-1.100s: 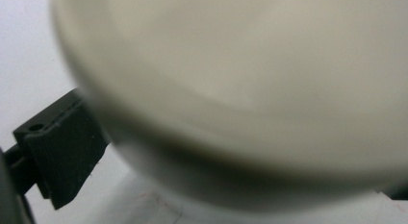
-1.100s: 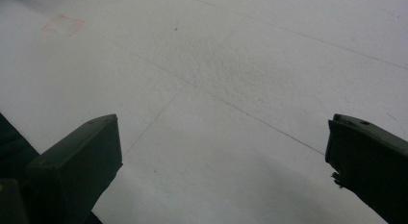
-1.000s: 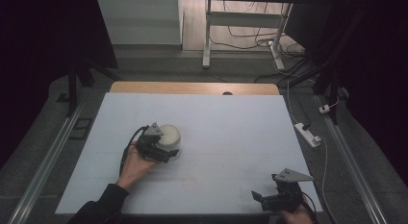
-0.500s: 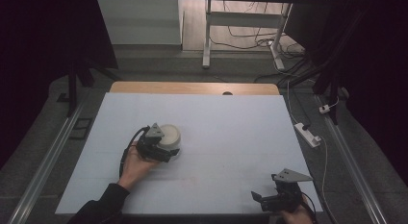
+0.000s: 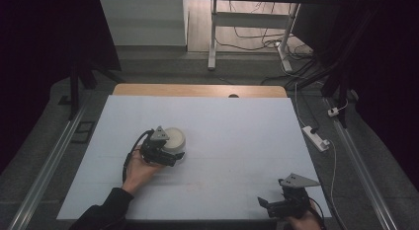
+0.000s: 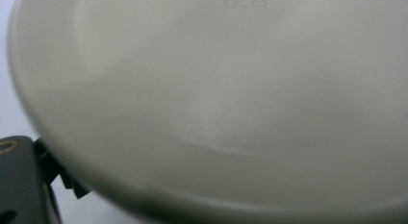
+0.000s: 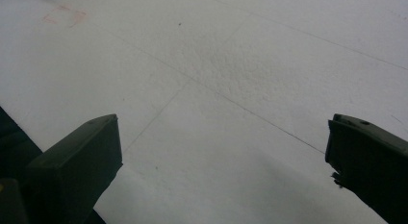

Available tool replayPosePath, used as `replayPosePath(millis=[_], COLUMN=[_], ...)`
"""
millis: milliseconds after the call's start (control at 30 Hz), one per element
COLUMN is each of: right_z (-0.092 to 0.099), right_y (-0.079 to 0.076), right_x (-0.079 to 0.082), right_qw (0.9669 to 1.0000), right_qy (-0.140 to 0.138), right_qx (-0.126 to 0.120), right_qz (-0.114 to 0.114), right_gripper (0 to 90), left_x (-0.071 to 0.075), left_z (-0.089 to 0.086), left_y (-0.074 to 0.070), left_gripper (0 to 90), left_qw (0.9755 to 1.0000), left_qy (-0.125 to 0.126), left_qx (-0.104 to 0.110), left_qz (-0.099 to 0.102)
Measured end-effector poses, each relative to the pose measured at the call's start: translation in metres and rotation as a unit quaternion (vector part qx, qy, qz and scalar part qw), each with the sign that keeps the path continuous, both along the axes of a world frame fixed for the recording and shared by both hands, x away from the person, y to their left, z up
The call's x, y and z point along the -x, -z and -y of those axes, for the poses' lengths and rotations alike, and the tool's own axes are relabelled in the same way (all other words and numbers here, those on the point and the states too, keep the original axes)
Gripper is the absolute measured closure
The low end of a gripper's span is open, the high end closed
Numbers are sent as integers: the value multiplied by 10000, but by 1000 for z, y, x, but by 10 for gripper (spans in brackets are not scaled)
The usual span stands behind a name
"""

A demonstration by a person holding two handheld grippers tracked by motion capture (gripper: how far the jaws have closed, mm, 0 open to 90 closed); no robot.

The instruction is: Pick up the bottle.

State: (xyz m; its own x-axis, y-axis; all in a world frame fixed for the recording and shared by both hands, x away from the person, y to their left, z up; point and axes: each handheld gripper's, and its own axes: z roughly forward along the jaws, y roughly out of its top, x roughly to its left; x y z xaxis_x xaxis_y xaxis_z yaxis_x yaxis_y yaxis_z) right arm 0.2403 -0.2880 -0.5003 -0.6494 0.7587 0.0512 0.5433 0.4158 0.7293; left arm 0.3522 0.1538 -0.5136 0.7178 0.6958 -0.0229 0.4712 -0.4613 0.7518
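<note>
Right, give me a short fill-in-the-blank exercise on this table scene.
1. The left hand-held gripper is at a round ____ bowl.
2. The right hand-held gripper has its jaws ____, with nothing between them.
3. The bowl sits on the table's ____ sheet.
4. The right hand-held gripper is near the table's ____ edge.

Missing words: white; open; white; near

The high view looks forward and down from above the near edge of the table (image 5: 222, 126), taking in its whole white top. The left gripper view sits pressed close to a pale bowl (image 6: 231, 104). The right gripper view looks low across the table near its front corner.
</note>
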Motion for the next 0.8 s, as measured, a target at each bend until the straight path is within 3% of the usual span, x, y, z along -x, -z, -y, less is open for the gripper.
replayPosePath(millis=[500, 800], right_z=[-1, 0], right_y=[0, 0], right_x=[0, 0], right_qw=[10000, 10000], right_qy=[-15, -15], right_qx=[25, 17], right_qz=[1, -1], right_gripper=[0, 0], left_x=[7, 12], left_z=[0, 7], left_y=[-18, -31], left_gripper=[72, 73], left_qw=[9996, 9993], left_qy=[134, 324], left_qx=[193, 75], left_qz=[134, 191])
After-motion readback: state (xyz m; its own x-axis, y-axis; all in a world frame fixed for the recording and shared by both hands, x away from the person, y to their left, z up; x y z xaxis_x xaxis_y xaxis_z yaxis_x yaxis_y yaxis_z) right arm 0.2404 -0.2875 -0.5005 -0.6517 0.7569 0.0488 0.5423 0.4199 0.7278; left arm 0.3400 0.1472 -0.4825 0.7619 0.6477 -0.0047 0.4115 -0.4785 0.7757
